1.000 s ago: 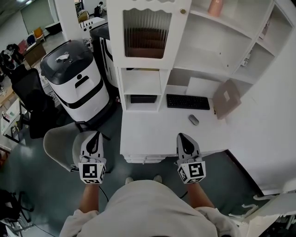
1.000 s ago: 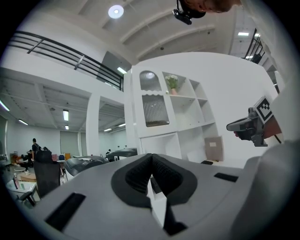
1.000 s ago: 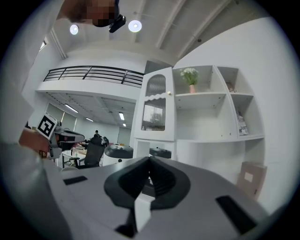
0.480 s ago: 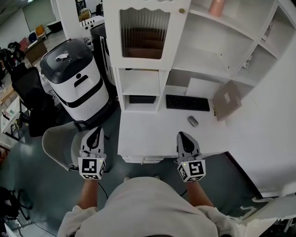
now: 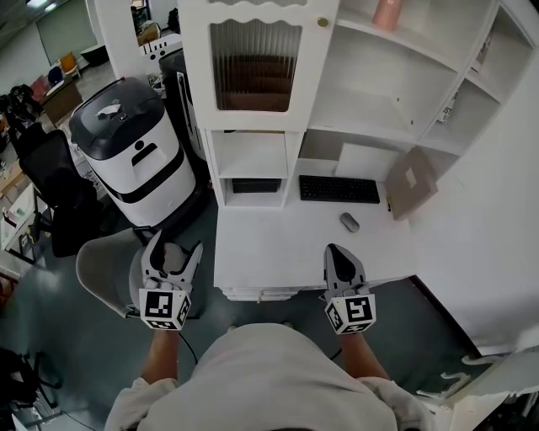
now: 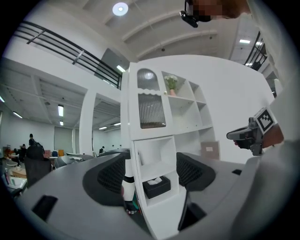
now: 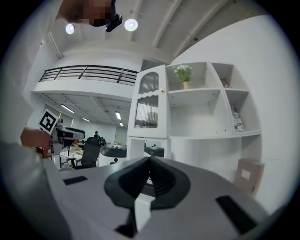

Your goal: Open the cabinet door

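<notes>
The cabinet door [image 5: 255, 66] is found shut, far across the table [image 5: 278, 244], well apart from the left tongs [image 5: 174, 246] (just opened, nothing between) and the right tongs [image 5: 337, 252] (pressed together), so its tiny knob [image 5: 322, 22] could easily be missed or slipped off on a long reach.

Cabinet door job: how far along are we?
Done: nothing; the cabinet door is shut. In hand: the left hand-held gripper has just been opening its jaws, nothing between them; the right hand-held gripper is shut, empty. Both are well short of the door. Left: reach the knob, grip it, pull.
</notes>
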Demonstrator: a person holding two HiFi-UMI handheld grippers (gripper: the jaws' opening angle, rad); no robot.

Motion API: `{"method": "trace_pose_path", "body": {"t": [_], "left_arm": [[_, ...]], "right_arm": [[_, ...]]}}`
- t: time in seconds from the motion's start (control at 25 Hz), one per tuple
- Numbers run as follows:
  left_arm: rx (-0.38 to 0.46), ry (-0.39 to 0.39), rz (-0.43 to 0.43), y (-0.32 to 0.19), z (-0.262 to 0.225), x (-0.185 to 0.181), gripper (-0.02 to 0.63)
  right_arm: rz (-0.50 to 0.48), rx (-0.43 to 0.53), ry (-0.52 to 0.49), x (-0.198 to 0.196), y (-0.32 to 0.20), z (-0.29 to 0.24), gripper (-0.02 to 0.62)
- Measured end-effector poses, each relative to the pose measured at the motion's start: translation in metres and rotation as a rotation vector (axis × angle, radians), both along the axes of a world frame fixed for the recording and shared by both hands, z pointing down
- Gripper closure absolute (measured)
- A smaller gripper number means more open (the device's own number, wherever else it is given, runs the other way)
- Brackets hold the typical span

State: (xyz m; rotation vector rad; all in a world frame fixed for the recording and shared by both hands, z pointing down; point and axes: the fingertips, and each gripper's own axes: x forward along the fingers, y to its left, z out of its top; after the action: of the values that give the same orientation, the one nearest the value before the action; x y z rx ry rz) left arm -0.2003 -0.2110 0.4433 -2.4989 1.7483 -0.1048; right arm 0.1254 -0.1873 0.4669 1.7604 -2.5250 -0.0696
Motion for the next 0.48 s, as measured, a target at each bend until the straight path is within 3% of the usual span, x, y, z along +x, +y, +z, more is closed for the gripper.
{"method": "trace_pose_path", "body": {"t": [0.24, 0.48], "left_arm": [[-0.002, -0.011, 0.007, -0.012, -0.003, 0.001, 0.27], [0.054, -0.055, 0.034, -0.034, -0.028, 0.008, 0.272]], "right_arm": [[0.009, 0.0, -0.002, 0.003, -0.002, 0.001, 0.591], [0.014, -0.003, -0.003, 0.006, -0.002, 0.003, 0.591]]}}
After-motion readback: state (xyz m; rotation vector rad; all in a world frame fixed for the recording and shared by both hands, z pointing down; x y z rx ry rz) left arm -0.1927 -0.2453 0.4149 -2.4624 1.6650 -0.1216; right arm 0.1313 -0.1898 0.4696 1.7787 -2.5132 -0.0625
